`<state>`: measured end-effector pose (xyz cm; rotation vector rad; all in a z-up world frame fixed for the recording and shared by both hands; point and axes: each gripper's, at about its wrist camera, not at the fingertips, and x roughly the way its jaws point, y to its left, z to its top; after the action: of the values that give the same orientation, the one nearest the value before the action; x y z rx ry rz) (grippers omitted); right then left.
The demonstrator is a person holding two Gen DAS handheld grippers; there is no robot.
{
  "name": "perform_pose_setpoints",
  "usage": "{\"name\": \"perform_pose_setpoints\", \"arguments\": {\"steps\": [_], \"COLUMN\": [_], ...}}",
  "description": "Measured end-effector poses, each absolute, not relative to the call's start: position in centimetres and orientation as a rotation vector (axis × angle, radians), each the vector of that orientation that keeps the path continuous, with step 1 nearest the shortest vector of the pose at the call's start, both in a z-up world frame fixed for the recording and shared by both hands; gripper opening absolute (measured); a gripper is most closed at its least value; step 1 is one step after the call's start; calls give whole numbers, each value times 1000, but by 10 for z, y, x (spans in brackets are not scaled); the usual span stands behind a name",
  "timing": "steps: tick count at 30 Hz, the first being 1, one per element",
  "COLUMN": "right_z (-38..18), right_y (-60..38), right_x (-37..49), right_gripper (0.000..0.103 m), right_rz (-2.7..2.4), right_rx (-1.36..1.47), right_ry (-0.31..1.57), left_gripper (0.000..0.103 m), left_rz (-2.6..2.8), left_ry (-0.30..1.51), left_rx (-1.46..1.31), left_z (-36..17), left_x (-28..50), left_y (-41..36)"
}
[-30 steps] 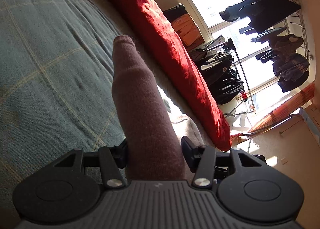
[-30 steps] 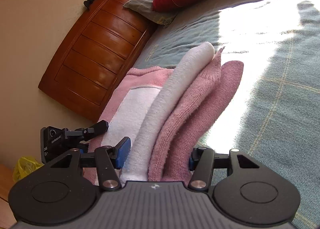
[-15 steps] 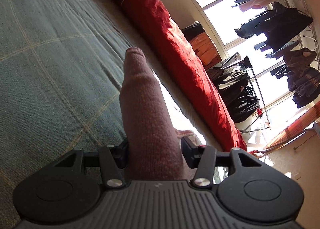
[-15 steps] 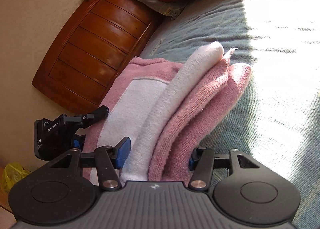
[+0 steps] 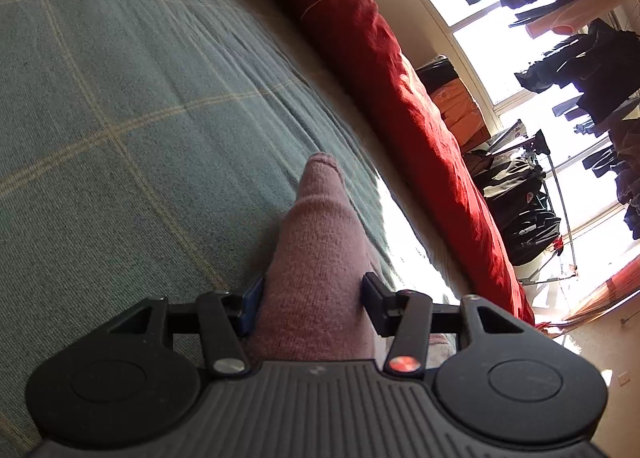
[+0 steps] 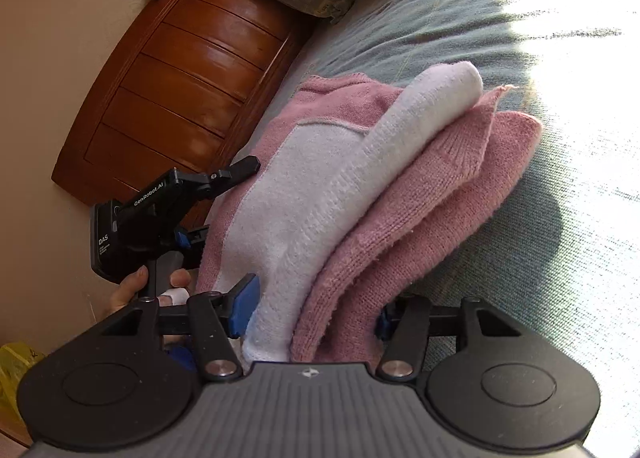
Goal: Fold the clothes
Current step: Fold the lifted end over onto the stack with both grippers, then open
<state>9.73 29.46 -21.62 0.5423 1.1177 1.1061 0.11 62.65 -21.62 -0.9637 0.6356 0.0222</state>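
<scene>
Both grippers lower since earlier frame, bedspread (image 5: 132, 129) nearer now. We hold pink-and-white knit sweater (image 6: 360, 185) folded in thick layers: left gripper (image 5: 312, 294) clamps pink fold, right gripper (image 6: 316, 310) clamps white and pink layers. Sweater rests partly on bed near wooden headboard (image 6: 192, 57). We judge fold mostly done; laying flat, releasing left. Readable: "GenRobot.AI", "DAS" on left gripper body; bedspread label reads "HAPPY", rest unclear.

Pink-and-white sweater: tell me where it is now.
The pink-and-white sweater lies bunched on the teal bedspread near the wooden headboard, gripped by both grippers.
</scene>
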Motion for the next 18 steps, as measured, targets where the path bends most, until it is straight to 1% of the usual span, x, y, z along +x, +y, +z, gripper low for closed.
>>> {"name": "perform_pose_setpoints", "arguments": {"steps": [2,5,7,9,11,14,17,18], "right_z": [-219,-221,-215,-207,-192,-168,-146,-140], "right_y": [291,281,269,254,234,210,217,228], "right_x": [97,96,92,88,84,81,84,84], "right_gripper": [61,64,67,74,80,83,86,88], "right_rz": [1107,1089,1076,1063,1040,1000,1079,1125], "right_rx": [551,532,499,462,409,319,305,293], "right_ry": [1125,1137,1122,1094,1014,844,756,736], "left_gripper": [50,50,51,52,56,68,70,72], "left_rz": [43,73,83,81,53,-6,-62,-69], "left_ry": [615,578,572,590,597,603,635,646], "left_rx": [-981,-990,-966,-899,-829,-785,-765,-768], "left_z": [-221,-216,-207,-193,-178,-162,-155,-156], "left_x": [-3,-12,-17,-23,-29,-37,-42,-42], "left_y": [635,643,645,638,625,603,581,576]}}
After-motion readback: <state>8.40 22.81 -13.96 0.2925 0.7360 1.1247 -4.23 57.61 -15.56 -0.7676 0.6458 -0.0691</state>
